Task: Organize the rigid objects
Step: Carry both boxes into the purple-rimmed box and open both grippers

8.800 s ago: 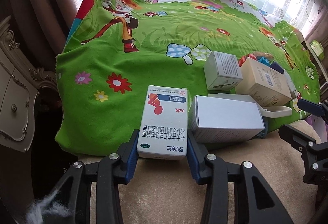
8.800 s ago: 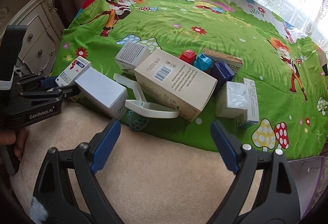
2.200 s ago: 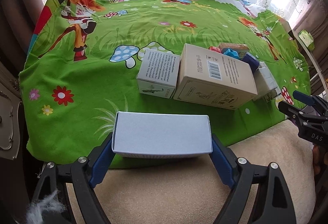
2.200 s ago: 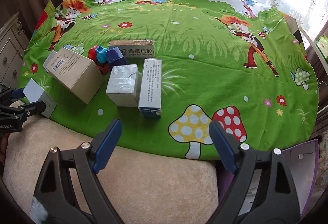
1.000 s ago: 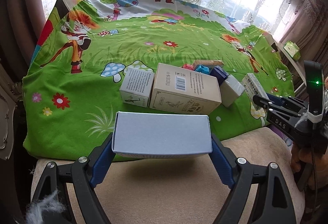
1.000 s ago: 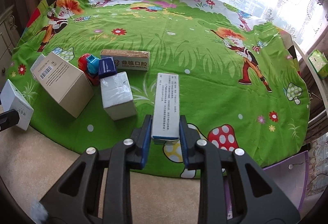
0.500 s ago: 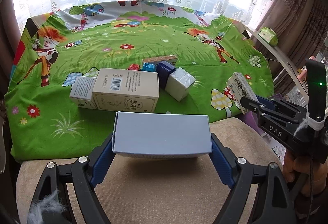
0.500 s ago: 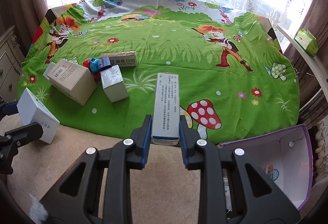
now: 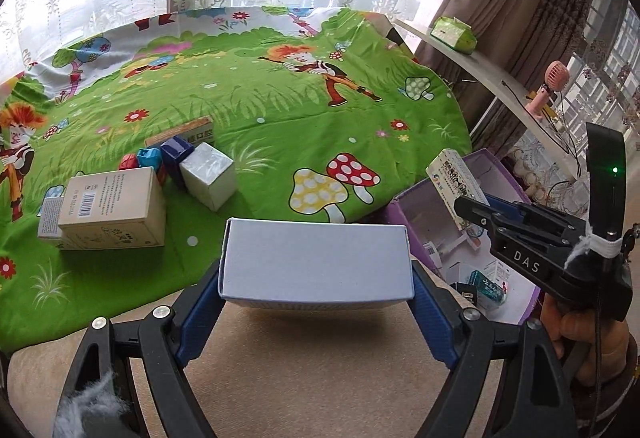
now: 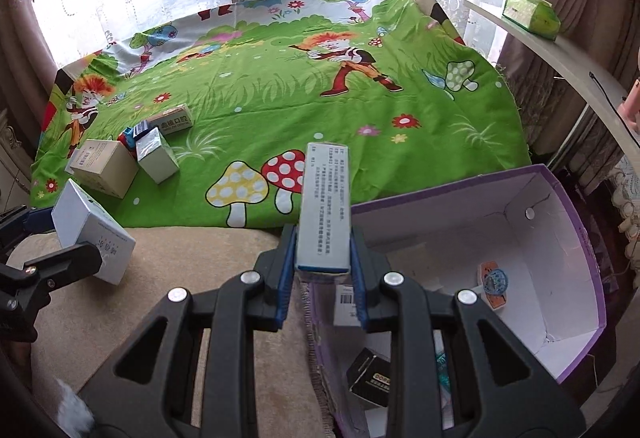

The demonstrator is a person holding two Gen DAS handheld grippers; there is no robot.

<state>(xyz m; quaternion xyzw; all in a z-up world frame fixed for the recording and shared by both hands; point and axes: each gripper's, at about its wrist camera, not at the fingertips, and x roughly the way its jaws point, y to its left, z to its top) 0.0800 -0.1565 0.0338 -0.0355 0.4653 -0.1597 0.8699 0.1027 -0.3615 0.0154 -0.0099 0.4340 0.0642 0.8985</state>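
My left gripper (image 9: 316,298) is shut on a plain pale blue box (image 9: 316,258), held over the beige cushion edge; the box also shows in the right wrist view (image 10: 90,234). My right gripper (image 10: 322,278) is shut on a long narrow printed box (image 10: 325,205) and holds it above the near left edge of an open purple storage box (image 10: 576,213). The narrow box also shows in the left wrist view (image 9: 456,181), over the purple box (image 9: 404,197). Several small packs lie inside the purple box.
On the green cartoon cloth (image 9: 280,109) stand a large beige carton (image 9: 116,209), a silver-white cube box (image 9: 208,173), a small white box (image 9: 50,222), a dark blue box (image 9: 176,153), a flat brown box (image 9: 184,131) and small toys. A shelf (image 10: 560,57) runs at right.
Both grippers have swung to the right with their boxes. The purple storage box has come into view, and the narrow box is now over its near edge.
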